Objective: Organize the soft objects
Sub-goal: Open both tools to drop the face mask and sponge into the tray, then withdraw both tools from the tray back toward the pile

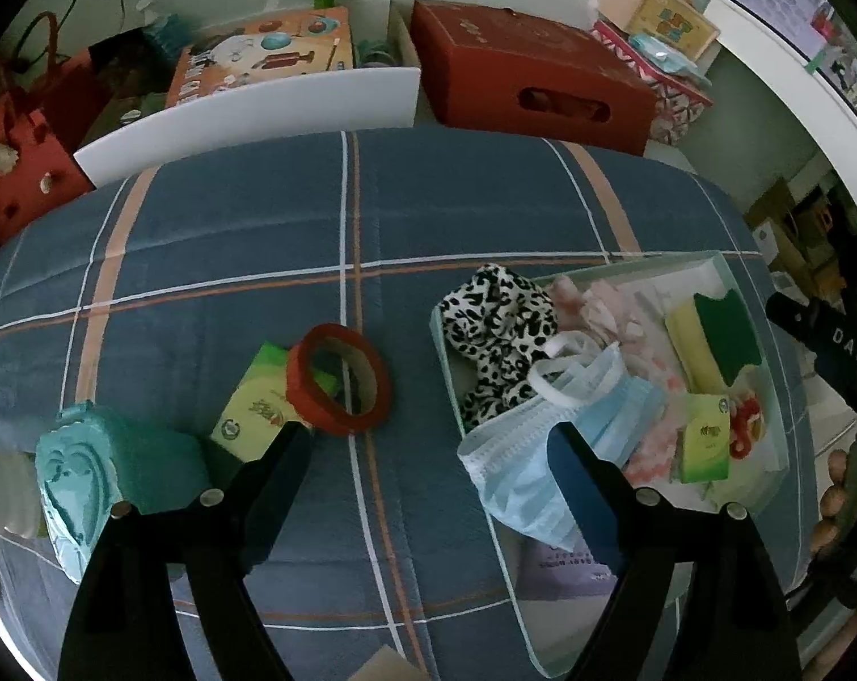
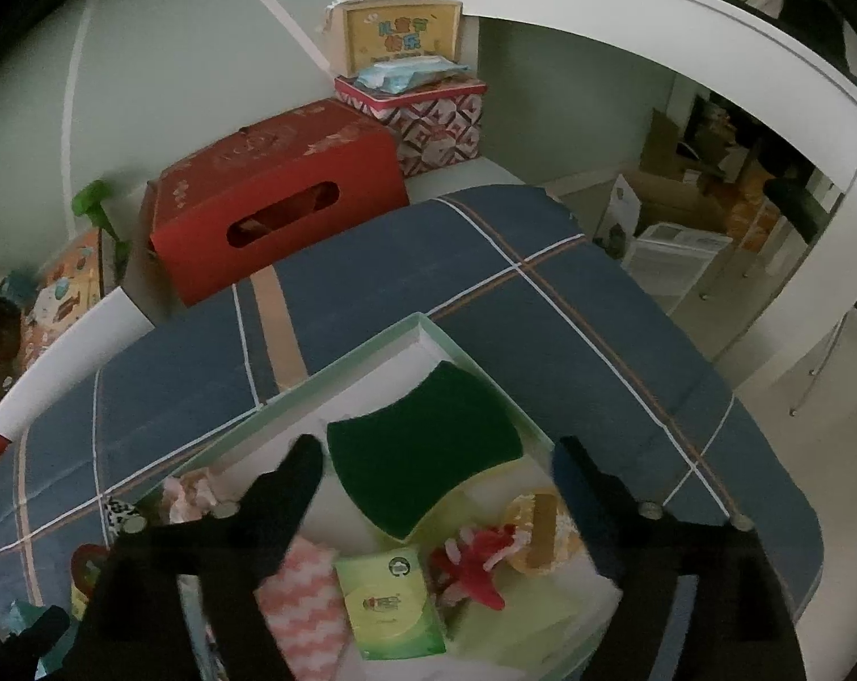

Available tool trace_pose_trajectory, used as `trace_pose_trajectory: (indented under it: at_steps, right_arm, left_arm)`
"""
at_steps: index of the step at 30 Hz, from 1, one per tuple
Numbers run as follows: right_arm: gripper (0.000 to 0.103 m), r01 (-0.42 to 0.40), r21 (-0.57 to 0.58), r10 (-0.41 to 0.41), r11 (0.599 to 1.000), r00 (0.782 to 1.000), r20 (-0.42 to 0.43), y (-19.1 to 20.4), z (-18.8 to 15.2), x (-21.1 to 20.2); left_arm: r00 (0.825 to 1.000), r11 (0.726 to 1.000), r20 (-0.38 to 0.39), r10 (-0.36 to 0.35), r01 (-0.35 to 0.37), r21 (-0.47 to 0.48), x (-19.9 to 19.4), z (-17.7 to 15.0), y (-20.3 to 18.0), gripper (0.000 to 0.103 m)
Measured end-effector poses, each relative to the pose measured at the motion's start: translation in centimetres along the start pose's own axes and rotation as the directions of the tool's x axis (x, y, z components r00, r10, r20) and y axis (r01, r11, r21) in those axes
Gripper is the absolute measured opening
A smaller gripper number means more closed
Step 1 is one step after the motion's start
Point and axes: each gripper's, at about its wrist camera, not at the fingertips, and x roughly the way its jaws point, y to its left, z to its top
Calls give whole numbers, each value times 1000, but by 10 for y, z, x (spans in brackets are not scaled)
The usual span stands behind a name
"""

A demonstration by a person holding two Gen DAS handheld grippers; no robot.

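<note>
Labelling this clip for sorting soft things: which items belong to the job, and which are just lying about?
Job: tray, face mask, sponge, leopard cloth, tissue pack.
Lying about: red tape roll, red box, patterned tin.

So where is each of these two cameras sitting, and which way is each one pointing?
Left wrist view: sits on the left gripper, looking steeply down at the plaid cloth, red tape ring and face mask; its two open fingers show, plus the other gripper at the right edge.
Right wrist view: sits on the right gripper, looking down into the pale green box over the sponge; its open fingers show.
Both share: the box, sponge, green tissue pack and red carton.
</note>
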Motion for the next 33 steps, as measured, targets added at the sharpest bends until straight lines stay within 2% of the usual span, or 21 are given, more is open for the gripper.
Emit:
trace_pose_trajectory:
  at_steps: [2, 9, 14, 19, 28, 33]
  right_arm:
    - [97, 5, -4, -5, 1000, 1000, 1, 1, 0, -1]
    - [98, 2, -21, -2, 1000, 1000, 18, 8, 1, -8]
    - [98, -44, -18, 45, 999, 998, 36, 16, 1, -17]
    - [98, -102, -69, 104, 992, 994, 38, 40, 0, -25]
    - [98, -253, -213, 261, 944, 965, 6, 107, -15, -40]
    - [98, -310, -289, 315, 906, 949, -30, 141, -28, -43]
  left_arm:
    - [1000, 1000, 3, 4, -4, -6, -1, 1, 2, 86]
    - [1000, 1000, 21, 2, -2, -26, -7, 5, 11, 86]
    - [998, 997, 50, 27, -24, -70, -16, 10, 30, 86]
    - [996, 989, 68, 64, -55, -134, -23, 12, 58, 86]
    - [989, 965, 76, 125, -103, -241, -35, 12, 116, 86]
    - [990, 951, 77, 117, -90, -294, -38, 11, 139, 86]
